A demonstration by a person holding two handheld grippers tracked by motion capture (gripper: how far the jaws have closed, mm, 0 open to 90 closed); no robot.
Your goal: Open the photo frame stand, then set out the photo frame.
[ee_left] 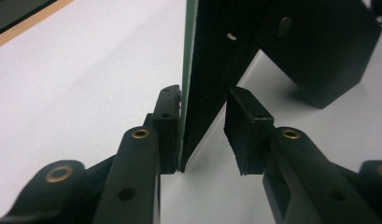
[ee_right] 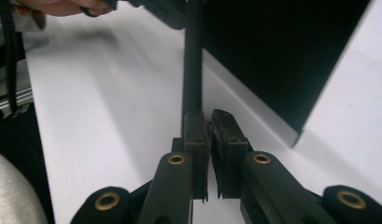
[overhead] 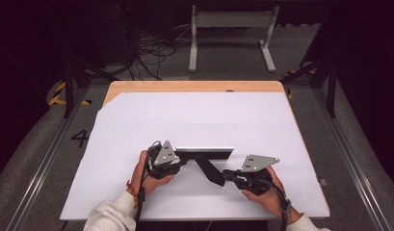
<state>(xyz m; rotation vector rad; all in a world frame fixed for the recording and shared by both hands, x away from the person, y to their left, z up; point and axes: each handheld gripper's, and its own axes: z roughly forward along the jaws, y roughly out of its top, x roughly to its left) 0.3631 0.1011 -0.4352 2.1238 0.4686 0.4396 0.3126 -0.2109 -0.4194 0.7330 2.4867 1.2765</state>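
On the white sheet covering the table (overhead: 137, 125) a picture frame (overhead: 204, 150) stands upright near the person's edge, likely steadied from the left so its back stand (overhead: 211, 172) can be set out behind it; the left gripper (overhead: 182, 161) straddles the frame's left edge, jaws partly spread, one pad (ee_left: 167, 121) against the green-edged front and the other pad just clear of the dark back. To the right, the right gripper (overhead: 227, 174) has its jaws pressed nearly together, pinching the thin tip of the stand.
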